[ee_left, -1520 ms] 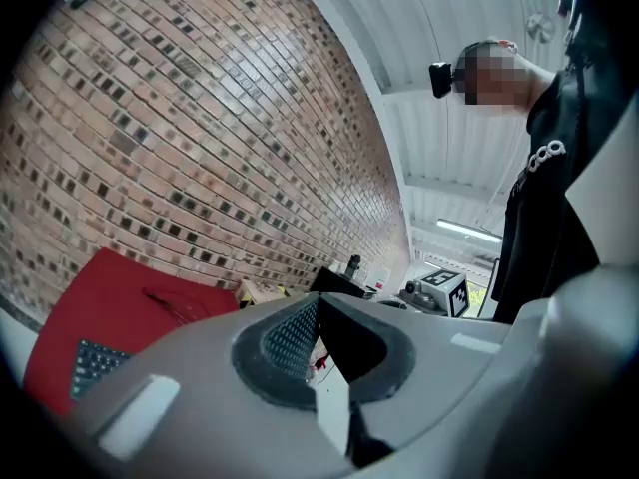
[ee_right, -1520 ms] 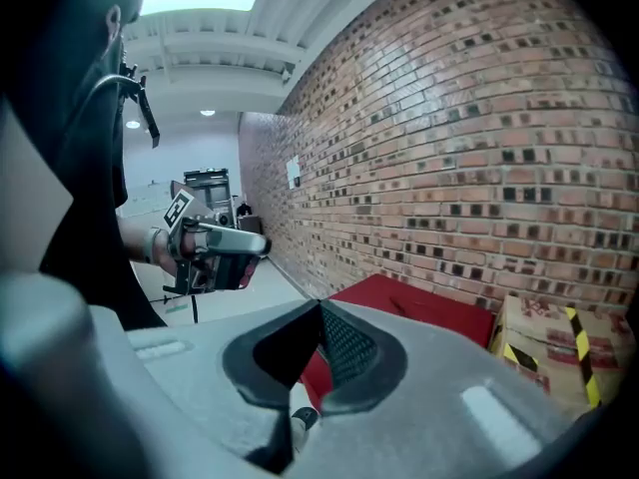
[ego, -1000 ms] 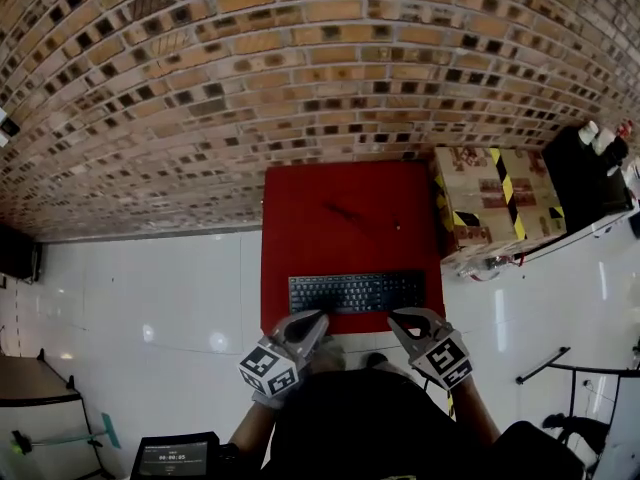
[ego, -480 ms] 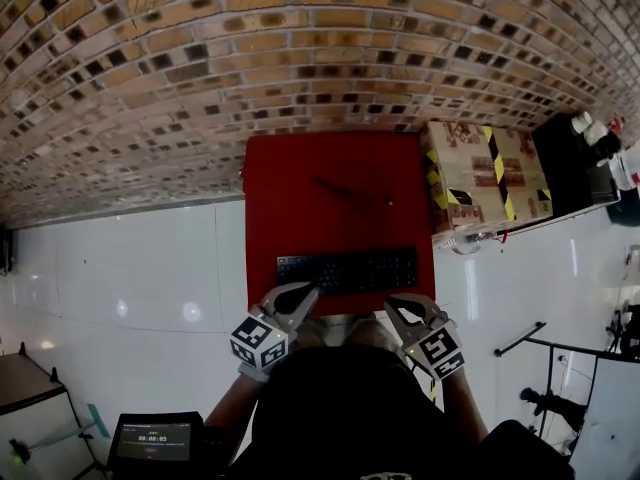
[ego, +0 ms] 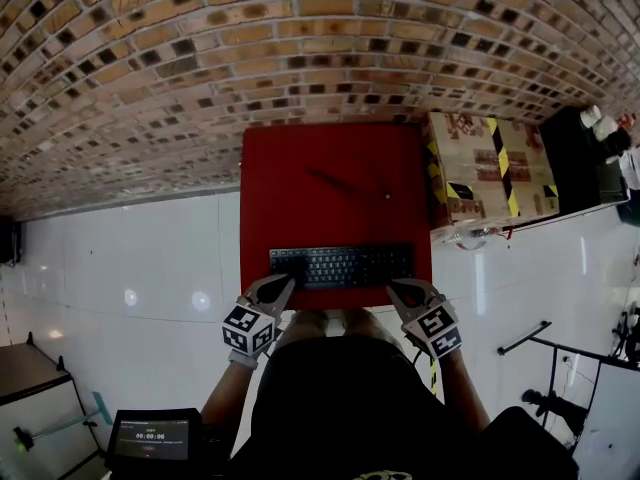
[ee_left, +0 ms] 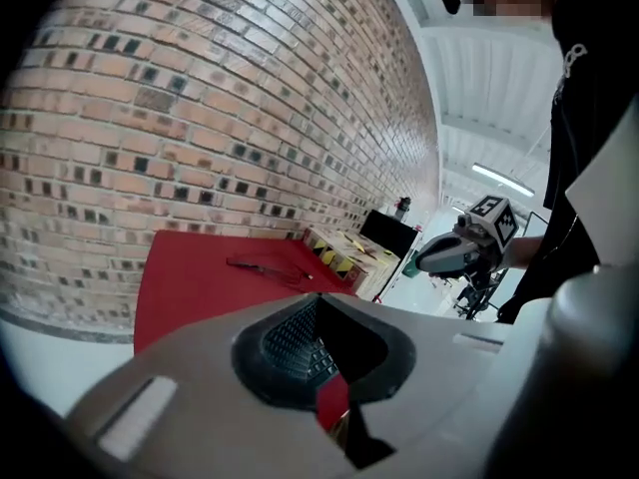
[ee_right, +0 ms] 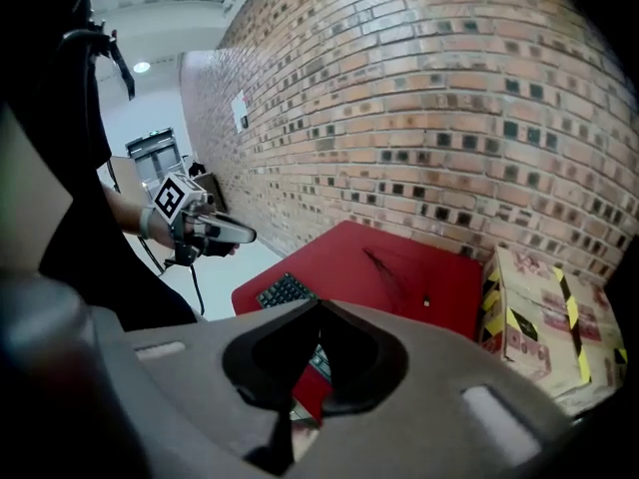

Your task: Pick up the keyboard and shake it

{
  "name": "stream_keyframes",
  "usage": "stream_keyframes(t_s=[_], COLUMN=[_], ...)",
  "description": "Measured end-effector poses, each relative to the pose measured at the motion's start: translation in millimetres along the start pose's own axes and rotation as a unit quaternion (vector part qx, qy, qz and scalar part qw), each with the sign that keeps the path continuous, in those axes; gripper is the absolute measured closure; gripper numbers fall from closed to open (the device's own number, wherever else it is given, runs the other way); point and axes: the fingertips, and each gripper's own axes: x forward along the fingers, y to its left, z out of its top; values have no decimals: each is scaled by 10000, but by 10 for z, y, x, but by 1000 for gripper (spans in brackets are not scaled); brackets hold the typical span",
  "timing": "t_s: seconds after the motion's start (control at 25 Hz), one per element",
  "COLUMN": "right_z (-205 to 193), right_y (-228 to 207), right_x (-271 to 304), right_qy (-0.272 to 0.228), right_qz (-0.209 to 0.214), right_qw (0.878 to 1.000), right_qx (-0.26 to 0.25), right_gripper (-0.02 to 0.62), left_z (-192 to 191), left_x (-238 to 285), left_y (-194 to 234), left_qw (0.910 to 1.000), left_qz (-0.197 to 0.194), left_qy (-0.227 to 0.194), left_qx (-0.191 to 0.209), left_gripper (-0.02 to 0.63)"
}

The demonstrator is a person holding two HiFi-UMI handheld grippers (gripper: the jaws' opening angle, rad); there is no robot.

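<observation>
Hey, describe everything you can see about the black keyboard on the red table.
The black plastic keyboard is long and slim, with rows of dark keys facing up. It lies flat along the near edge of the red table. The shut left hand-held gripper and right hand-held gripper sit at its near corners; whether they touch it cannot be told.

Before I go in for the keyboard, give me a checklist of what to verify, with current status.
1. Keyboard flat on the red table, near its front edge: ok.
2. Left gripper open for the grasp: not ok, shut and empty.
3. Right gripper open: not ok, shut and empty.
4. Grippers lined up with the keyboard's two ends: ok, one near each front corner.
5. Thin dark cable clear of the keyboard: ok, it lies farther back.
</observation>
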Motion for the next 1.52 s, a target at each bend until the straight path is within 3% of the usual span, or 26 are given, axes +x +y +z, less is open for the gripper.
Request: stream_keyframes(t_s=[0.24,0.52,0.72,0.88,1.04,1.24,1.52], right_z=[-477,-888,-1234,-1519,-1790,-1960,-2097], right_y=[-428,-833,-1028,-1181,-1299,-1352,-1381], right_x=[206,447,596,726,903,1167,1289], right_qy=[464,758,1102,1465,1852,2178,2577], right_qz=[63,-39,-206,-339,-384,-438,-587], right_qw=[9980,9907,9830,9760,9614,9472,9355], right_qx=[418,1134,1451,1576,1996,2310,2344], right_gripper=[603,521,421,308,217,196,192], left_z=[-310,-602,-804,-1089,-1313,-1573,-1636], left_x=[156,393,498,565,589,600,664], left_y=[223,448,595,750,932,1114,1313], left_qw=[9976,9914,9856,9781,9697,9581,9505], left_qz=[426,693,837,847,937,1040,1188], left_qy=[436,954,1239,1555,1809,2214,2355], left_qx=[-320,-569,-795,-1090,-1352,-1491,-1641], left_gripper=[576,510,453,363,277,241,224])
